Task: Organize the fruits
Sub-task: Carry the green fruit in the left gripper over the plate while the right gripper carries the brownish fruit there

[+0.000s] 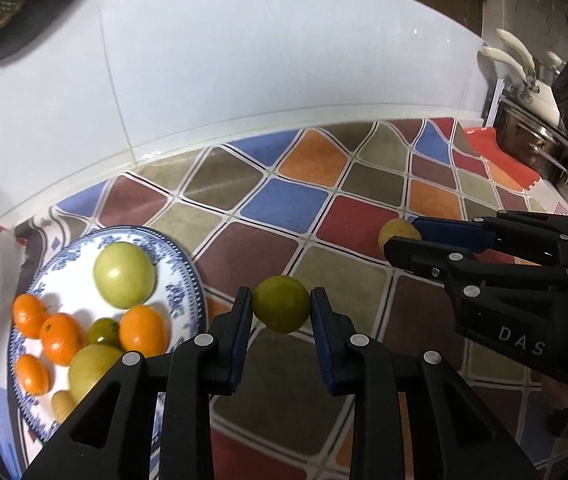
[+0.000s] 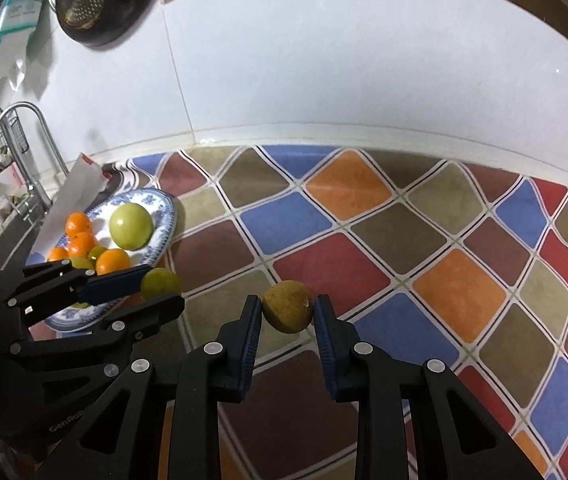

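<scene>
Nearest the lens, the left gripper (image 1: 282,306) is clamped on a small green fruit (image 1: 281,303), pads pressed to both its sides, just right of the plate. Alongside, the right gripper (image 2: 287,308) pinches a yellowish-brown fruit (image 2: 287,306) the same way, above the checkered cloth (image 2: 363,240). Further left, the blue-patterned plate (image 1: 188,276) is loaded: one large pale green fruit (image 1: 124,274), several oranges (image 1: 142,330), a dark green one among them. Behind everything, the white tiled wall (image 1: 264,72).
</scene>
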A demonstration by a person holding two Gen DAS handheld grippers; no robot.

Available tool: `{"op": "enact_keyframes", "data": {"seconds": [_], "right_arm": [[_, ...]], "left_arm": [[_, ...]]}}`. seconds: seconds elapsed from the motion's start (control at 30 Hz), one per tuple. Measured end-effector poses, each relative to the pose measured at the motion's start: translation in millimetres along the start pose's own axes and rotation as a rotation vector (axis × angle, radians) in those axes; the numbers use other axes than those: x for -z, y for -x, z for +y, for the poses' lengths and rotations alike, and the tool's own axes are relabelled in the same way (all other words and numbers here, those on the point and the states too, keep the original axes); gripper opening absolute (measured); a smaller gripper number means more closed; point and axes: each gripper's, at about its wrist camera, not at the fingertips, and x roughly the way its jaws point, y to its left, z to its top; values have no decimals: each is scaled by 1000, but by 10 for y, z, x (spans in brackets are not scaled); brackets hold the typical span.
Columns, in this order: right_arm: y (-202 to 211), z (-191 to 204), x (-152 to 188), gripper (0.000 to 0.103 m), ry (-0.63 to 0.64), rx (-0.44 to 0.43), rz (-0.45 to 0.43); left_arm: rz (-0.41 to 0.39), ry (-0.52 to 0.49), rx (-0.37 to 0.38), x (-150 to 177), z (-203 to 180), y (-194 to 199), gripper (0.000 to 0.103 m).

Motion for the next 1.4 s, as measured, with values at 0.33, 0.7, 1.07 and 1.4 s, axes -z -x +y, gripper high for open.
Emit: {"op": "enact_keyframes", "data": {"seconds": [0.33, 0.7, 1.07, 1.4], "right_arm": [[434, 260, 3, 28, 27, -19, -74], [840, 580, -19, 28, 63, -57, -148], [1093, 873, -19, 28, 94, -85, -203], [1184, 1124, -20, 28, 102, -102, -229]], "left_arm": [[-72, 43, -39, 106, 37, 524, 30], [-153, 91, -103, 220, 144, 1107, 30], [-217, 112, -144, 298, 261, 1508, 30], [-239, 110, -165, 375, 424, 1700, 30]]}}
